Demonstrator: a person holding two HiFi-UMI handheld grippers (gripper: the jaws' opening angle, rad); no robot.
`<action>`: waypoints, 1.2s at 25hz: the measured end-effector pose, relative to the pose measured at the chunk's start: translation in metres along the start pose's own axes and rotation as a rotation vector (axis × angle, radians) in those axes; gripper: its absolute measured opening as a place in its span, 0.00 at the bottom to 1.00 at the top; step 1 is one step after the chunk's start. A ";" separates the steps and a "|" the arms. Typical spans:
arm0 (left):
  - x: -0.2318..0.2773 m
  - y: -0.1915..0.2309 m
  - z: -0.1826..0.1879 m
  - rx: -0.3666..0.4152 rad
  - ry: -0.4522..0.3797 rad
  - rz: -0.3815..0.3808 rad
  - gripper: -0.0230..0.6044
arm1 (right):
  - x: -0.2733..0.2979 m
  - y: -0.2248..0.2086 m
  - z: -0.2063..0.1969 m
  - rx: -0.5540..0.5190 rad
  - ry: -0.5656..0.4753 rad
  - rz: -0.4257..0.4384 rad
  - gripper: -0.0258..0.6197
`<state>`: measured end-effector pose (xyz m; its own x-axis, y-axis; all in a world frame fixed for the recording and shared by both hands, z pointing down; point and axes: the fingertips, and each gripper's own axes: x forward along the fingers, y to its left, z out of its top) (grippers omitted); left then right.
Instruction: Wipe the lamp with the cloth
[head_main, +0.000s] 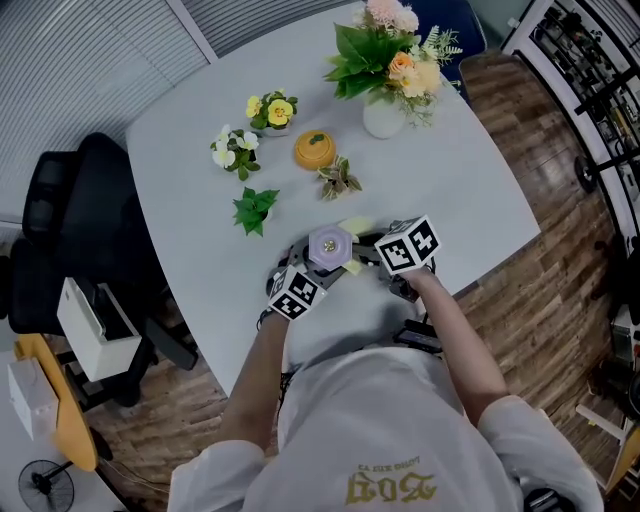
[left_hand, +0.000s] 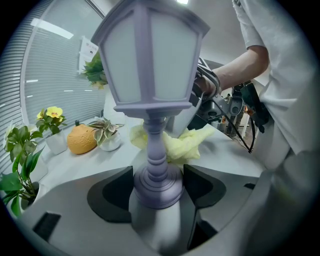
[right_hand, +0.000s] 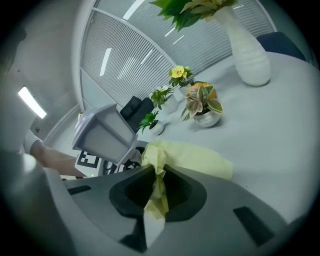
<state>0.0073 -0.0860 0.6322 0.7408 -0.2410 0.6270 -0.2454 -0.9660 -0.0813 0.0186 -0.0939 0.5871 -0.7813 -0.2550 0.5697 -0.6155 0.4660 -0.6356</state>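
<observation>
The lilac lantern-shaped lamp (left_hand: 152, 65) is upright by the front edge of the desk (head_main: 460, 180). Its round foot is clamped between the jaws of the left claw (left_hand: 156, 184). The yellow cloth (right_hand: 187, 157) is bunched just behind the lamp's stem, with one fold pinched in the clenched right claw (right_hand: 157, 190). Both forearms (head_main: 455, 330) reach forward from the person's chest and converge, so the claws face each other closely across the lamp. Small potted plants (head_main: 255, 210) and a white vase (head_main: 383, 118) of flowers sit farther back.
</observation>
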 end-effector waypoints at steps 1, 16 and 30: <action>0.000 0.000 0.000 -0.001 0.000 0.001 0.52 | 0.001 -0.002 -0.003 0.005 0.005 -0.008 0.12; 0.001 -0.001 0.000 -0.002 0.002 0.001 0.52 | -0.013 0.007 0.022 0.095 -0.129 0.066 0.12; 0.001 -0.001 0.001 0.001 0.002 0.001 0.52 | 0.000 -0.009 0.011 0.115 -0.078 0.042 0.12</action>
<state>0.0083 -0.0856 0.6321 0.7394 -0.2414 0.6285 -0.2452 -0.9659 -0.0826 0.0232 -0.1068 0.5869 -0.8098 -0.3046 0.5014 -0.5860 0.3790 -0.7162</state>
